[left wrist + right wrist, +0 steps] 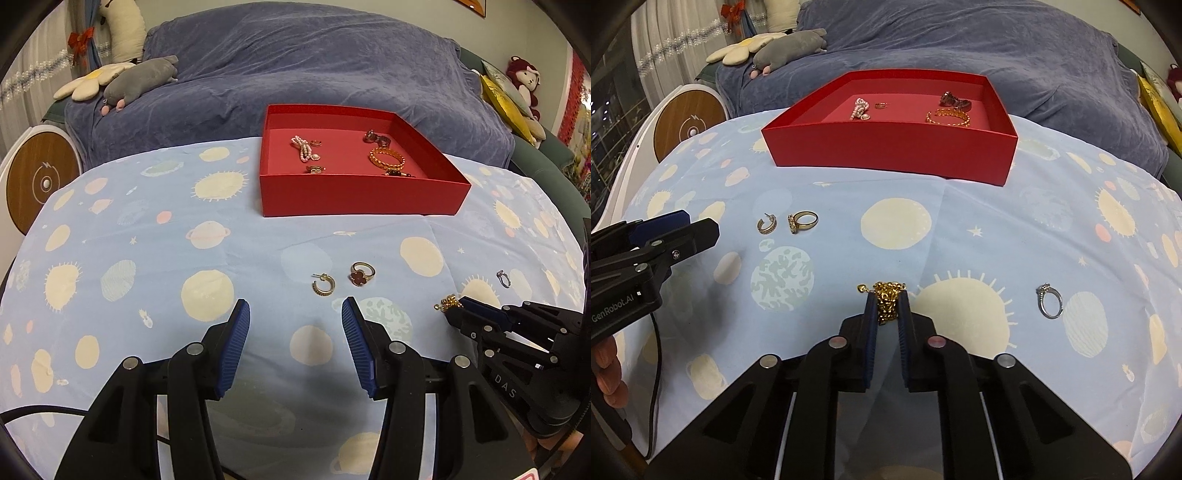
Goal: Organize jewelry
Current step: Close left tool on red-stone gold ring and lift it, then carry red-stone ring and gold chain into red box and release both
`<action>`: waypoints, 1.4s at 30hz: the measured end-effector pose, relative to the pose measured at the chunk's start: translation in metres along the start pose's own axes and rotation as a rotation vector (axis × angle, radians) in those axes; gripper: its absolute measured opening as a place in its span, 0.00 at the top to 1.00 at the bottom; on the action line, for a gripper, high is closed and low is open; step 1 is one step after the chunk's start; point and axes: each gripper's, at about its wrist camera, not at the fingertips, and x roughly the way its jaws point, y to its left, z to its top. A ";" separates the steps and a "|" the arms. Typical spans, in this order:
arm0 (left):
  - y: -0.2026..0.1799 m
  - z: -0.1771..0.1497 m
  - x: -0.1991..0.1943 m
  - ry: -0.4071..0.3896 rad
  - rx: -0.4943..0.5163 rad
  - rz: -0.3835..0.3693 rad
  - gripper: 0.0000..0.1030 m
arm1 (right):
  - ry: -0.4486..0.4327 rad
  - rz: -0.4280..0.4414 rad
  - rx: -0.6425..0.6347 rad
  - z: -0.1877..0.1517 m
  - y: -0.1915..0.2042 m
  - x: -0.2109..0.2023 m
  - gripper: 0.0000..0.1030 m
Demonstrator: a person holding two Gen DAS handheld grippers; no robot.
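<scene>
A red tray [362,197] [886,149] sits on the far part of the planet-print cloth and holds a pearl piece [303,147], a gold bangle [386,157] and other small jewelry. On the cloth lie a gold hoop earring [324,286] [765,224], a ring with a red clover [362,275] [802,221] and a silver ring [503,278] [1050,300]. My right gripper [888,304] [456,308] is shut on a bunched gold chain [888,299] [447,302] down on the cloth. My left gripper [295,314] stands open with nothing between its fingers, just short of the earring and clover ring.
A blue-covered sofa [295,66] with plush toys [144,79] stands behind the table. A round white and wood device [40,181] is at the left edge. A black cable [655,369] runs along the near left, beside a person's fingers [607,369].
</scene>
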 end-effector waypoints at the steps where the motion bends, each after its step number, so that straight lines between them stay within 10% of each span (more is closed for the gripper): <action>1: -0.002 0.000 0.001 0.002 0.006 -0.008 0.51 | 0.003 0.004 0.005 0.000 -0.001 0.000 0.93; 15: -0.042 0.019 0.039 0.014 0.137 -0.096 0.54 | -0.005 0.030 0.129 0.007 -0.029 -0.013 0.93; 30: -0.045 0.014 0.060 0.032 0.184 -0.109 0.90 | -0.013 0.035 0.149 0.008 -0.034 -0.016 0.93; 42: -0.035 0.027 0.032 -0.013 0.118 -0.126 0.90 | -0.066 0.051 0.168 0.015 -0.041 -0.036 0.93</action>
